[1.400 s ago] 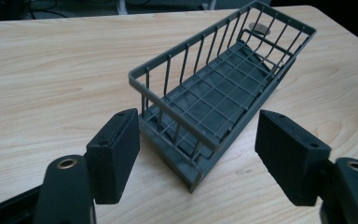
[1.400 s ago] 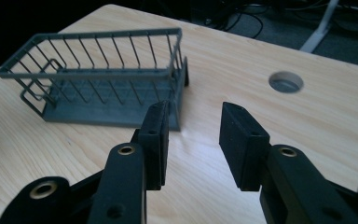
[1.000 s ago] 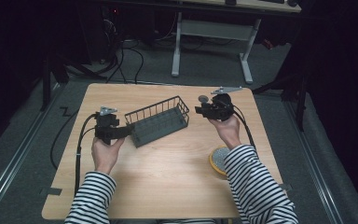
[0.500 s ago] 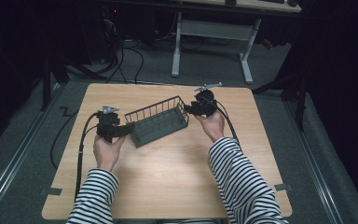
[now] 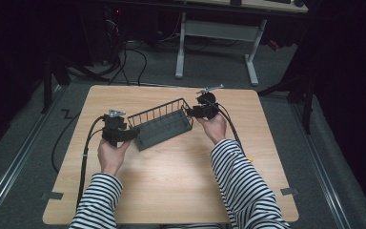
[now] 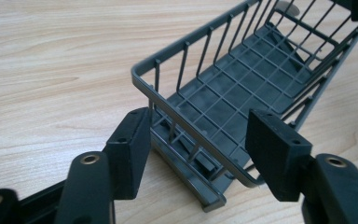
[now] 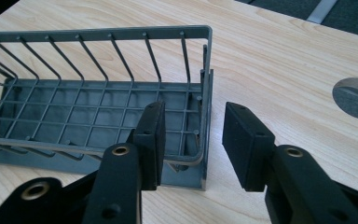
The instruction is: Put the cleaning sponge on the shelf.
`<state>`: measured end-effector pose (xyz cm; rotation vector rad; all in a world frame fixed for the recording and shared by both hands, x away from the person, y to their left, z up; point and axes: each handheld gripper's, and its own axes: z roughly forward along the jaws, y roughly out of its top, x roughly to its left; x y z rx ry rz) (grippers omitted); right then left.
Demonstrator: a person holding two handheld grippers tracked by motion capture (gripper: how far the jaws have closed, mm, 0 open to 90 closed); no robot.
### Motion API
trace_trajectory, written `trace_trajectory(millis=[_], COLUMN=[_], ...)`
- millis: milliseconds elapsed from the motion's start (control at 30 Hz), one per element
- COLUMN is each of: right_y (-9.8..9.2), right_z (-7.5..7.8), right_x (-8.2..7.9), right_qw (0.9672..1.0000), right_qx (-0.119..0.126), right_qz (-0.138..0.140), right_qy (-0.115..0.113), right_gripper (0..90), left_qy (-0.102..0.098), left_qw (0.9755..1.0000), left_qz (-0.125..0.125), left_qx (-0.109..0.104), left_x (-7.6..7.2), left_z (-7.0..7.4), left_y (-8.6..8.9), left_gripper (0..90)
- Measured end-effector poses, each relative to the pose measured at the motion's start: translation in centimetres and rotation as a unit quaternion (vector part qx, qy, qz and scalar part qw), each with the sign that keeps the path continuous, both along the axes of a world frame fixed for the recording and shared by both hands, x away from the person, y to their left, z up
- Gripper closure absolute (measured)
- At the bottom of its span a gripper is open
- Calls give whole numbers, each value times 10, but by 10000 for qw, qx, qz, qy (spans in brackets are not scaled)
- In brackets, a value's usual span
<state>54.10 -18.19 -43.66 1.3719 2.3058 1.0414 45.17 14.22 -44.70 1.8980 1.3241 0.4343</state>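
Note:
A dark grey wire basket (image 5: pixel 162 125) lies slanted across the middle of the wooden table (image 5: pixel 171 186). My left gripper (image 5: pixel 131 135) is at its near left end. In the left gripper view the jaws (image 6: pixel 198 149) have just been closing and straddle the end wall of the basket (image 6: pixel 242 79); I see neither pad pressing on it. My right gripper (image 5: pixel 191 112) is at the far right end. In the right gripper view its jaws (image 7: pixel 193 140) have also just been closing. One pad sits inside the basket (image 7: pixel 98 112), the other outside, with gaps to the end wall.
A round cable hole (image 7: pixel 356 95) is cut in the tabletop, right of the basket in the right gripper view. A white desk frame (image 5: pixel 219 33) and loose cables (image 5: pixel 138 52) lie on the floor beyond the table's far edge. Striped sleeves (image 5: pixel 240 186) cover the near part.
The right gripper has come left and down to the basket's right end. The left gripper has stayed at the left end with its jaws narrower. The basket has not shifted.

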Motion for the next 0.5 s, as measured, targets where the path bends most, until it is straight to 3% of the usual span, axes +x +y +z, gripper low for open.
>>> trace_trajectory(millis=[267,500], right_y=[-2,-4], right_z=[-1,-2], right_x=[-3,-12], right_qw=[9999,9994], right_qx=[-23,-226], right_qz=[101,183], right_qy=[66,212], right_gripper=[651,682], left_qy=[-4,5], left_qw=[10000,9996], left_qz=[-58,-236], left_qx=[-80,-138], left_x=[-4,-12], left_z=[-4,-4], left_y=[0,-2], left_gripper=[467,493])
